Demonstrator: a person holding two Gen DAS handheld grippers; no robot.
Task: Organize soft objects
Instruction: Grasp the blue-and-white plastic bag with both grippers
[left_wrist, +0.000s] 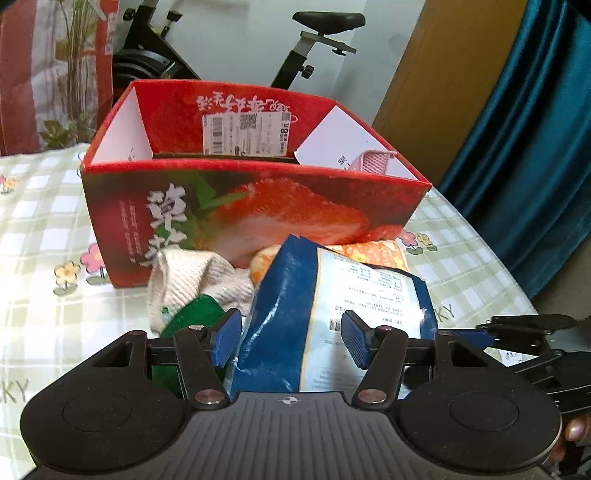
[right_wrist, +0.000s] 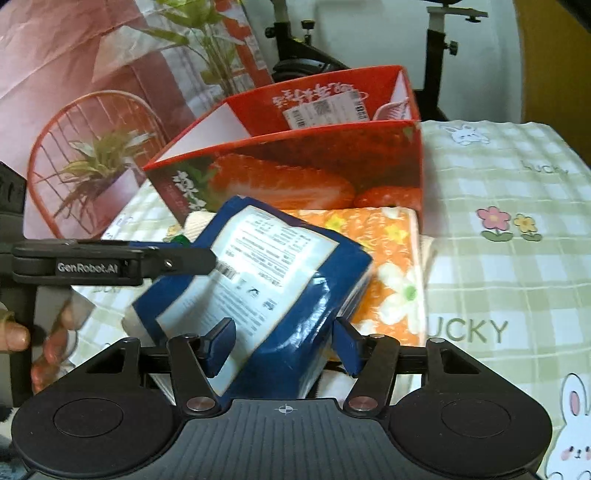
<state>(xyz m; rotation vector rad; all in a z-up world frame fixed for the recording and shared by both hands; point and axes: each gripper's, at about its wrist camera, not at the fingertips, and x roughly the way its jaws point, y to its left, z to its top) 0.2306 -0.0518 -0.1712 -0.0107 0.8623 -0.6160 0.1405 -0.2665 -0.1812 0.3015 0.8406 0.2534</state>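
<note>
Place: a room in a home.
Table cover: checked green tablecloth (right_wrist: 509, 192) printed with flowers, rabbits and "LUCKY".
Behind the table: an exercise bike (left_wrist: 317, 40) against a white wall.
Side: teal curtain (left_wrist: 535, 147) beside a wooden door.
Clutter: strawberry-print cardboard box (left_wrist: 258, 206), snack packs, folded cloths.
</note>
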